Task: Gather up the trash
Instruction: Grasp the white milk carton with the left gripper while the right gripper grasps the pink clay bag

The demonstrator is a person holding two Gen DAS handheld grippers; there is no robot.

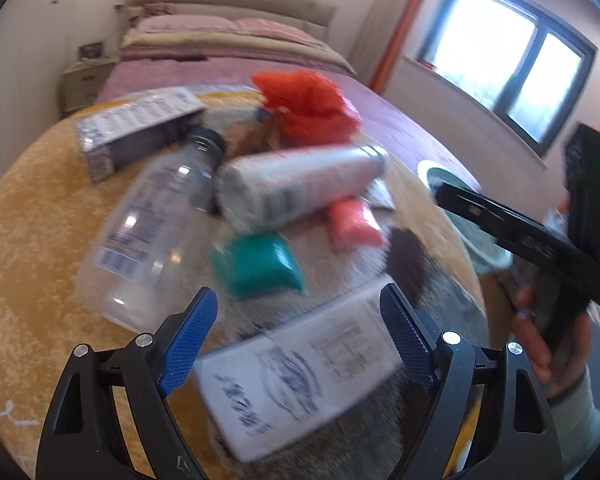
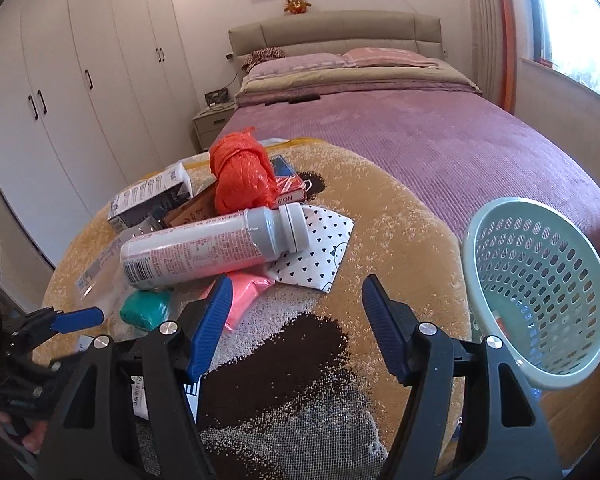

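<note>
The left gripper point(image 1: 300, 312) stands wide open and holds nothing, its blue pads point(image 1: 188, 340) on either side of a white carton point(image 1: 296, 376) that lies flat on the yellow blanket point(image 1: 32, 220) at six o'clock in the left view. The carton looks like the piece in hand. Its long axis runs from about seven o'clock to two o'clock, so it sits slanted across the jaws rather than square between them. To grip it well, I would turn the wrist until the pads face the two long sides, come down over the middle, and close only when both pads are level with the sides.

The right gripper point(image 2: 296, 320) is also wide open and empty, hovering over a dark patch of blanket. The rest of the pile lies beyond: a clear bottle point(image 1: 152, 224) at ten o'clock, a grey spray can point(image 2: 212, 248), an orange bag point(image 2: 242, 178), a teal packet point(image 1: 256, 264) and a pink packet point(image 1: 354, 224). The green basket point(image 2: 540, 288) waits at three o'clock in the right view, tipped with its mouth toward the pile.
</note>
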